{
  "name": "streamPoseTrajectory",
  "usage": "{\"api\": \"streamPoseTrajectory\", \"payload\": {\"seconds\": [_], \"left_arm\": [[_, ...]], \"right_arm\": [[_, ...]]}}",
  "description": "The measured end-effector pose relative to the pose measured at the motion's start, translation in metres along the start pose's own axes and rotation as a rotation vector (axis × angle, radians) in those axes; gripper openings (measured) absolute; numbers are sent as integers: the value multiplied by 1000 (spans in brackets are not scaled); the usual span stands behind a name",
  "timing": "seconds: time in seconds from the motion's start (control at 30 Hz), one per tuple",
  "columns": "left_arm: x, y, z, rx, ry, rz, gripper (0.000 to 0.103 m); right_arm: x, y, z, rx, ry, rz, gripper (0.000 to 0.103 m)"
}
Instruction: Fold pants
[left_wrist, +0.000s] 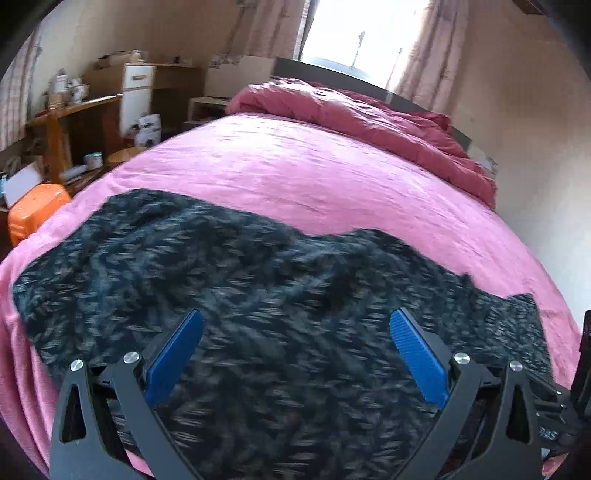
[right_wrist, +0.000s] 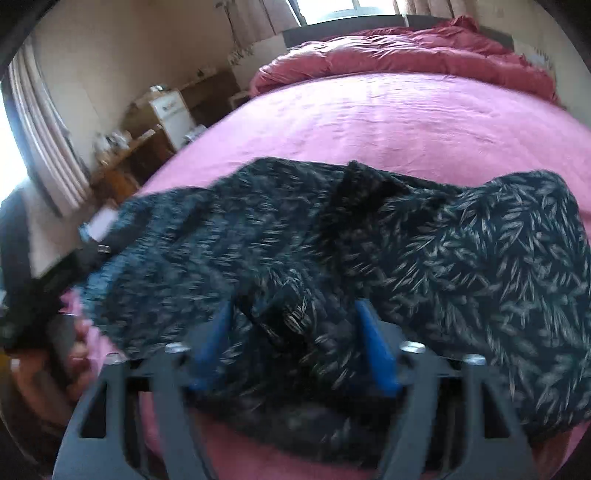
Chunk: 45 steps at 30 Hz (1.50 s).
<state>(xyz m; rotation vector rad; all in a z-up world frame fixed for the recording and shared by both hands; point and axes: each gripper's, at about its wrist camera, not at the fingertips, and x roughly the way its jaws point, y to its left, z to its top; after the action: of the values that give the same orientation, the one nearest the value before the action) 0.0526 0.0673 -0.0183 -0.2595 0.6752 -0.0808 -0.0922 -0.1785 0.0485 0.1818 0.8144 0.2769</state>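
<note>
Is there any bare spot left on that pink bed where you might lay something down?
Yes. The widest free patch is the pink sheet between the dark leaf-print pants and the bunched red duvet at the far end. A thin pink strip also shows along the near edge below the pants. The near part is crowded: the pants span it, with both tools over them.

A bedroom in a home is shown: a wide bed (left_wrist: 332, 177) covered by a pink sheet, with a red duvet (left_wrist: 369, 118) bunched at its head, is set below a curtained window (left_wrist: 354, 29). Beside it, a cluttered wooden desk (left_wrist: 70, 114) and a white cabinet (left_wrist: 136, 92) are seen.
</note>
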Motion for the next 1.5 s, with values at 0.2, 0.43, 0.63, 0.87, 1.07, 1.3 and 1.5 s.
{"api": "streamPoseTrajectory", "payload": {"seconds": [0.2, 0.43, 0.63, 0.87, 1.07, 1.3, 1.5], "left_arm": [[13, -47, 7, 30, 98, -188, 101], [56, -114, 17, 115, 219, -246, 100], [99, -146, 11, 129, 340, -201, 82], [96, -168, 1, 184, 328, -226, 24], [68, -171, 9, 172, 284, -255, 11], [25, -129, 26, 57, 239, -326, 10], [56, -92, -16, -50, 348, -259, 6]], "right_arm": [[-58, -31, -20, 227, -102, 13, 69], [-98, -71, -54, 399, -75, -45, 69], [-101, -92, -61, 499, -106, -48, 69], [-87, -117, -50, 591, -116, -46, 69], [-93, -126, -46, 607, -193, -116, 69], [-89, -124, -48, 582, -157, -113, 69], [-68, -112, -43, 484, -75, -180, 78]]}}
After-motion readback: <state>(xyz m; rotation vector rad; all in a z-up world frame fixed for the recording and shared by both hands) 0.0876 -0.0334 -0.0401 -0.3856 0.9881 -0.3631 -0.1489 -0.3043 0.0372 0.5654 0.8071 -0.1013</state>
